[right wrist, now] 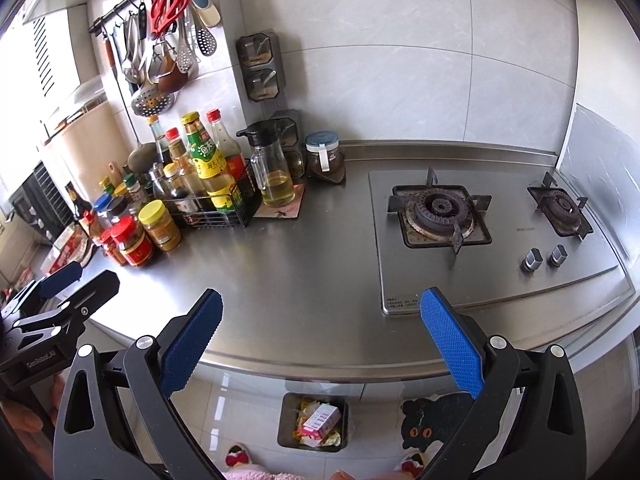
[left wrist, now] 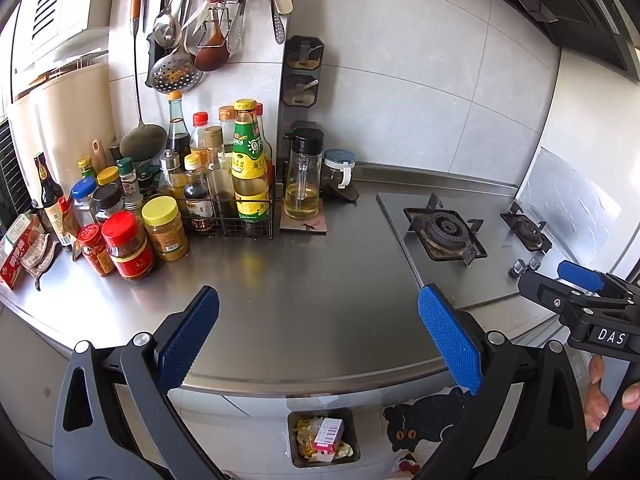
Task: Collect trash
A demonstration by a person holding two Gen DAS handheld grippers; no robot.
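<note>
A grey trash bin (left wrist: 294, 450) stands on the floor below the counter edge; it also shows in the right wrist view (right wrist: 286, 424). It holds crumpled wrappers and a pink and white carton (left wrist: 329, 433) (right wrist: 321, 420). My left gripper (left wrist: 320, 340) is open and empty above the front of the steel counter (left wrist: 304, 280). My right gripper (right wrist: 320, 340) is open and empty above the same counter (right wrist: 304, 272). The right gripper shows at the right edge of the left wrist view (left wrist: 580, 284). The left gripper shows at the left edge of the right wrist view (right wrist: 68, 284).
Many sauce bottles and jars (left wrist: 160, 204) (right wrist: 160, 204) crowd the counter's left back, with an oil jug (left wrist: 303, 176) (right wrist: 272, 168) beside them. A gas hob (left wrist: 444, 232) (right wrist: 440, 216) sits at the right. Utensils hang on the wall (left wrist: 192, 20). A cat mat (left wrist: 424, 420) lies on the floor.
</note>
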